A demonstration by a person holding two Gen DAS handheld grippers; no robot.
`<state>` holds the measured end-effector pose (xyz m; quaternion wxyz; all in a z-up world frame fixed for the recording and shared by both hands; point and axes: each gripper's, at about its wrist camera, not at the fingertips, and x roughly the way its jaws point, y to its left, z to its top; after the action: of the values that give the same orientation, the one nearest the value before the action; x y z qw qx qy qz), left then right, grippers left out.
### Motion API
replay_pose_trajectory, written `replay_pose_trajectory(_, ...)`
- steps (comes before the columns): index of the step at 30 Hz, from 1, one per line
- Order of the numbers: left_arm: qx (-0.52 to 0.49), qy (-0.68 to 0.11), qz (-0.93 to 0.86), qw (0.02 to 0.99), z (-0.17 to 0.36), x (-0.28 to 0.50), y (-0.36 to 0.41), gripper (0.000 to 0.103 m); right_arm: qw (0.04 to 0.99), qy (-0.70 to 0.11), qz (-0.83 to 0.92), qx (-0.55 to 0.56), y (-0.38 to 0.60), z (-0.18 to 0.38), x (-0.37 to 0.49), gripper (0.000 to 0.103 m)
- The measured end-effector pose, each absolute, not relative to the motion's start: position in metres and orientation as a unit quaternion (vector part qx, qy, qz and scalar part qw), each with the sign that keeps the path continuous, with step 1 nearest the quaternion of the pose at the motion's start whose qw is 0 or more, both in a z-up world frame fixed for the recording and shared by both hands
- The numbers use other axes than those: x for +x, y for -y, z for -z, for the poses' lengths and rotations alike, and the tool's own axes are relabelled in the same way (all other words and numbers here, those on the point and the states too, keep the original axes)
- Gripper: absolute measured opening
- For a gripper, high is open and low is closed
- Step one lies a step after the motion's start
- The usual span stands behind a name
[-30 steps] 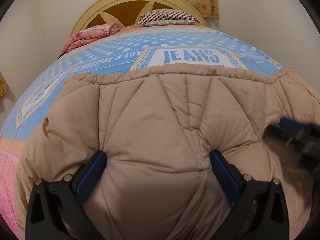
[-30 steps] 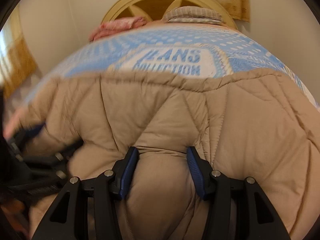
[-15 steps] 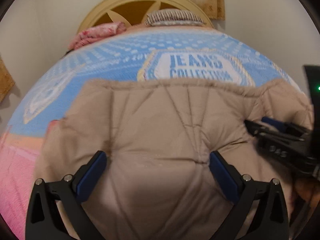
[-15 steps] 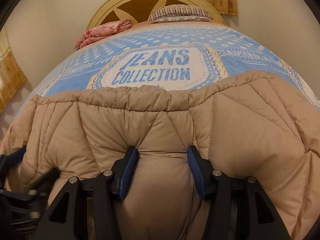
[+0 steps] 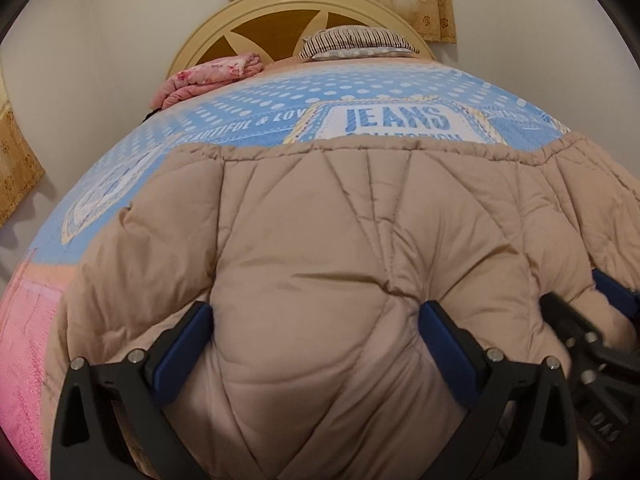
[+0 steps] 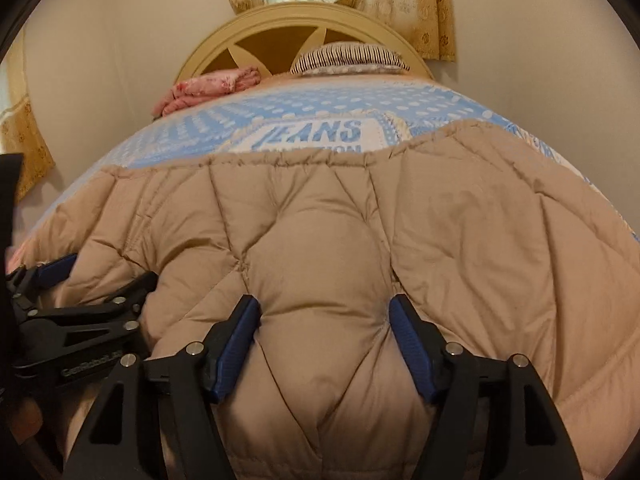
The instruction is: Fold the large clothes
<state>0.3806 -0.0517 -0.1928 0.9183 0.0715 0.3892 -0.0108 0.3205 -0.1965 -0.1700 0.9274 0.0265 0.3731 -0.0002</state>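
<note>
The tan quilted coat [image 5: 320, 248] lies spread on the bed, its gathered far hem just below the JEANS panel [image 5: 394, 120] of the blue bedspread [image 5: 248, 100]; we judge one fold laid over and more folding left, since the coat covers much of the near bedspread

Our left gripper [image 5: 316, 340] sits at the coat's near edge with a puffed bulge filling the gap between its widely parted blue pads [image 5: 182, 350]; whether it pinches the bulge we cannot tell

Our right gripper [image 6: 324, 332], to its right, is letting go: its jaws are opening, the padding between them, the pads [image 6: 412, 344] flanking it
</note>
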Motion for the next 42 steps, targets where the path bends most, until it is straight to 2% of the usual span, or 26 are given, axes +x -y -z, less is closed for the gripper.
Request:
replay_pose_trajectory(9, 0.078, -0.38, 0.018, 0.921, 0.184, 0.355, 0.041, 0.103, 0.916, -0.402, 0.0, -0.005, 0.189, 0.161, 0.33, 0.072)
replay_pose_trajectory(12, 0.065, -0.369, 0.026, 0.927, 0.187, 0.353, 0.037, 0.103, 0.937, -0.348, 0.016, -0.027, 0.175, 0.129, 0.333, 0.072)
replay_pose_trajectory(14, 0.065, -0.369, 0.026, 0.927, 0.186, 0.354, 0.038, 0.103, 0.933, -0.359, 0.028, -0.031, 0.172, 0.121, 0.359, 0.072)
replay_pose_trajectory(17, 0.055, -0.369, 0.035, 0.927, 0.183, 0.351, 0.032, 0.103, 0.904, -0.42, 0.071, -0.036, 0.182, 0.143, 0.405, 0.072)
replay_pose_trajectory(18, 0.05, -0.368, 0.039, 0.928, 0.181, 0.349, 0.028, 0.103, 0.893, -0.443, 0.067, -0.029, 0.184, 0.156, 0.414, 0.075)
replay_pose_trajectory(21, 0.042, -0.365, 0.039, 0.929, 0.171, 0.341, 0.017, 0.103, 0.89, -0.447, 0.069, -0.05, 0.179, 0.169, 0.421, 0.08)
replay_pose_trajectory(29, 0.012, -0.338, -0.04, 0.94, 0.143, 0.301, -0.068, 0.103, 0.887, -0.458, 0.044, -0.042, 0.186, 0.161, 0.41, 0.081)
replay_pose_trajectory(34, -0.09, -0.408, -0.006, 0.908, 0.174, 0.292, -0.125, 0.103, 0.898, -0.438, 0.024, -0.046, 0.17, 0.133, 0.332, 0.08)
replay_pose_trajectory(38, -0.21, -0.448, 0.07, 0.866, 0.206, 0.284, -0.134, 0.103, 0.906, -0.418, 0.03, -0.062, 0.162, 0.157, 0.29, 0.08)
replay_pose_trajectory(42, -0.239, -0.441, 0.076, 0.862, 0.212, 0.28, -0.127, 0.103, 0.909, -0.408, 0.036, -0.076, 0.158, 0.17, 0.289, 0.082)
